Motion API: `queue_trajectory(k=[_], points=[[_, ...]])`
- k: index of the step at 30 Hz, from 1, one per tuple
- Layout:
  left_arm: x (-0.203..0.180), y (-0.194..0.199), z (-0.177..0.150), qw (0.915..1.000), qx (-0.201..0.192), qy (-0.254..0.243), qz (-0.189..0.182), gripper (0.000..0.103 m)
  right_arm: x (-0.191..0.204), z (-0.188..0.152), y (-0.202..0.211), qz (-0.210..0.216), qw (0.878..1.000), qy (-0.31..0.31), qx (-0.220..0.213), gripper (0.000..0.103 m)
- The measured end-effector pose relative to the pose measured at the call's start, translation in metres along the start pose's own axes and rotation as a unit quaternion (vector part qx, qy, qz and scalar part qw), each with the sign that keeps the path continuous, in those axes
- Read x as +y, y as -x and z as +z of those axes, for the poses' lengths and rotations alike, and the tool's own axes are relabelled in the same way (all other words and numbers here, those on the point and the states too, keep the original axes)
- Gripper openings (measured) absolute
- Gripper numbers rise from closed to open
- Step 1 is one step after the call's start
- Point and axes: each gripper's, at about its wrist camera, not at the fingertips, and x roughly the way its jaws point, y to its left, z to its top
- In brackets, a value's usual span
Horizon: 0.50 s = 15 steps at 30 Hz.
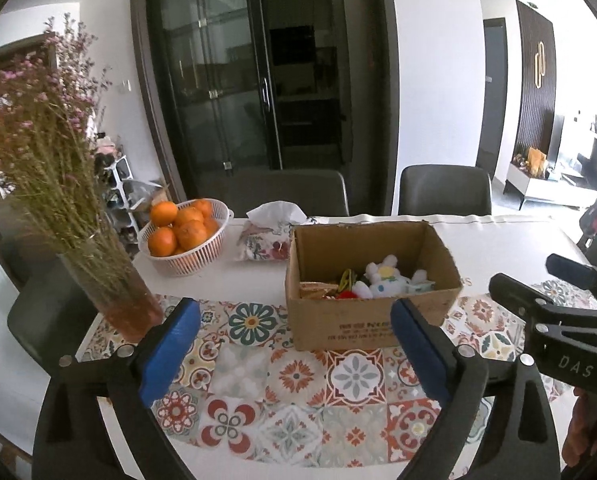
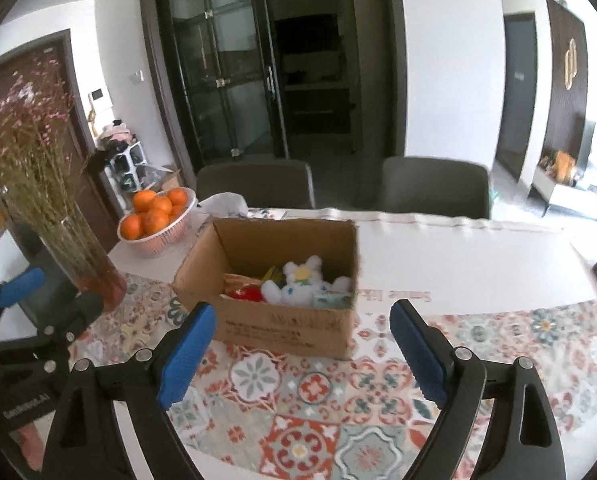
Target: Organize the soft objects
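Observation:
An open cardboard box (image 1: 338, 322) (image 2: 282, 332) stands on the patterned table runner. Inside it lie a white plush rabbit (image 1: 386, 280) (image 2: 300, 286), a red soft toy (image 1: 346, 295) (image 2: 250, 294) and other small soft items, partly hidden by the box wall. My left gripper (image 1: 296, 320) hangs open in front of the box, nothing between its blue pads. My right gripper (image 2: 302, 322) is open too, back from the box and above the runner, with nothing held. Each gripper shows at the edge of the other's view.
A glass vase of dried pink flowers (image 1: 110, 292) (image 2: 86, 272) stands at the left. Behind it sit a white basket of oranges (image 1: 186, 240) (image 2: 158, 224) and a floral tissue pouch (image 1: 266, 240). Two grey chairs (image 1: 444, 190) (image 2: 434, 188) stand at the table's far side.

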Motion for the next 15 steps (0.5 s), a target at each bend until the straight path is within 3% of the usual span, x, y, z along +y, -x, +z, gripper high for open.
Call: queue_trajectory(k=[15], points=[[-0.003, 0.085, -0.039, 0.9978, -0.05, -0.035, -0.024, 0.103, 0.009, -0.048, 0.098, -0.063, 0.997, -0.015, -0.047, 0.094]])
